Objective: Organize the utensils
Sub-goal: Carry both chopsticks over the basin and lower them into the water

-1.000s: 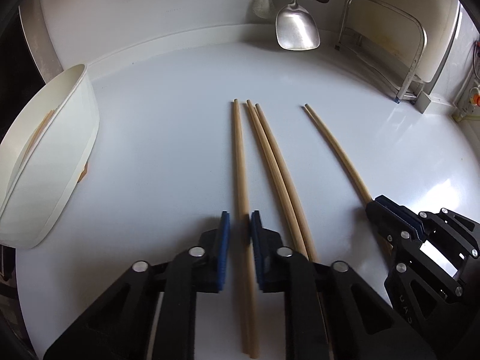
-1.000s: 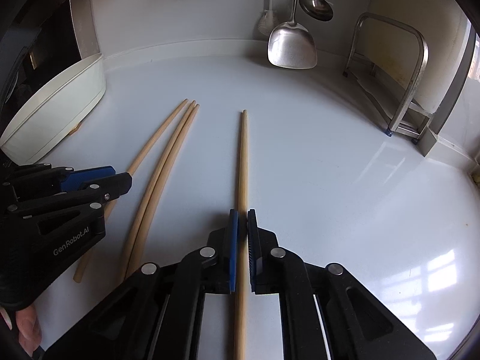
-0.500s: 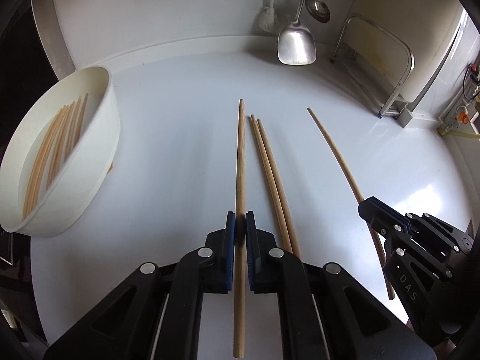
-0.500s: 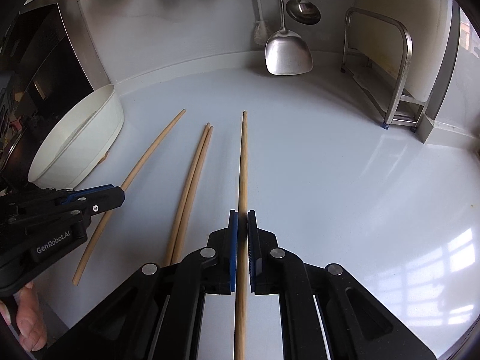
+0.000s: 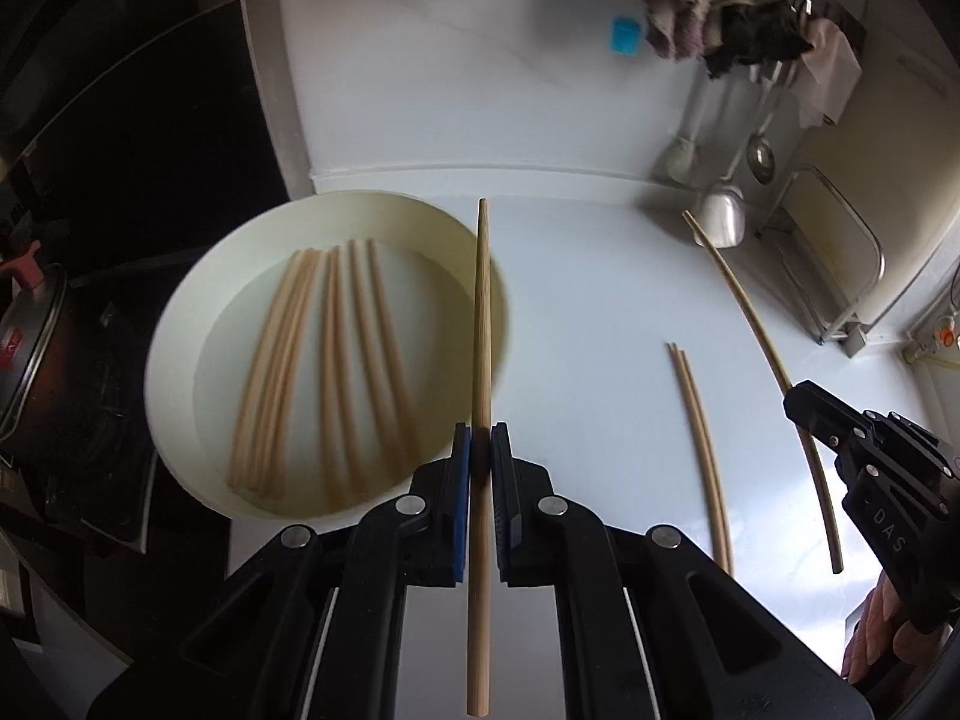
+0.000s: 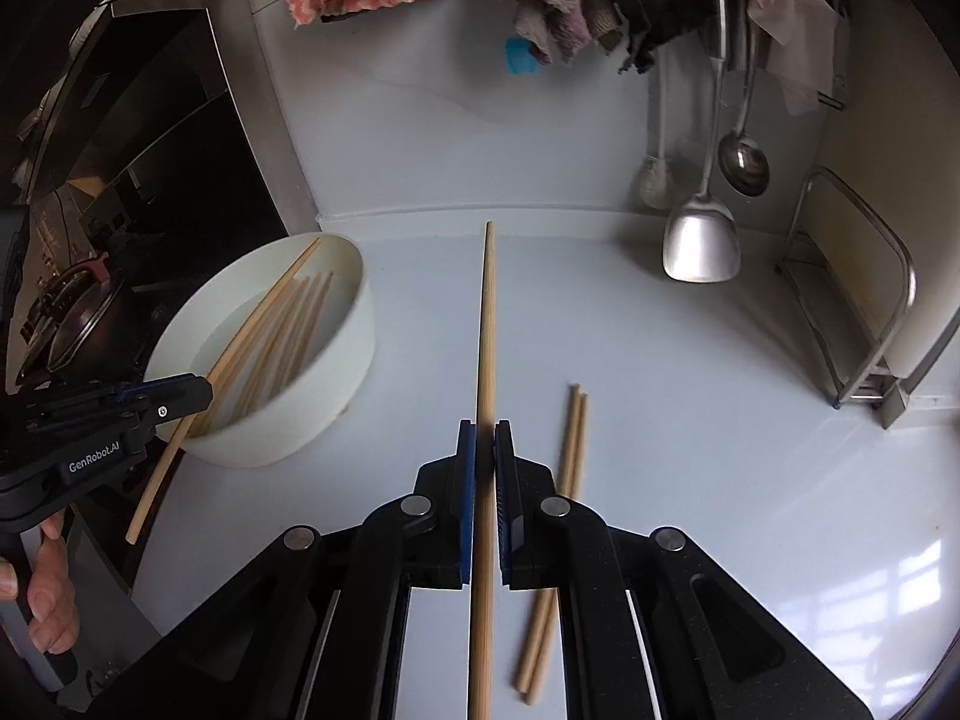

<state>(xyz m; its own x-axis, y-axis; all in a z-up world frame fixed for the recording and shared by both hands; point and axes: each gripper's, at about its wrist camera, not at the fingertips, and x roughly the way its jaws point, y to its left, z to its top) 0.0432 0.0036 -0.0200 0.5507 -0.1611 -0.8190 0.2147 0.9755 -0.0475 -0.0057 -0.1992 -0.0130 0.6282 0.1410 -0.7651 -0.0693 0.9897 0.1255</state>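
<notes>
My left gripper (image 5: 479, 450) is shut on a wooden chopstick (image 5: 482, 312) and holds it raised over the right rim of a white bowl (image 5: 180, 312). Several chopsticks (image 5: 324, 372) lie in the bowl. My right gripper (image 6: 485, 438) is shut on another chopstick (image 6: 486, 324), lifted above the white counter (image 6: 690, 420). Two chopsticks (image 6: 570, 450) lie side by side on the counter just right of it; they also show in the left wrist view (image 5: 699, 444). The bowl (image 6: 300, 396) is to the right gripper's left, with the left gripper (image 6: 198, 390) over it.
A steel spatula (image 6: 699, 246) and a ladle (image 6: 744, 162) hang on the back wall under cloths (image 6: 588, 6). A metal rack (image 6: 852, 300) stands at the right. A stove with a pot (image 5: 36, 348) lies left of the counter edge.
Both grippers have lifted their chopsticks off the counter. The left one has swung left over the bowl; the right one has risen and shifted left of the remaining pair.
</notes>
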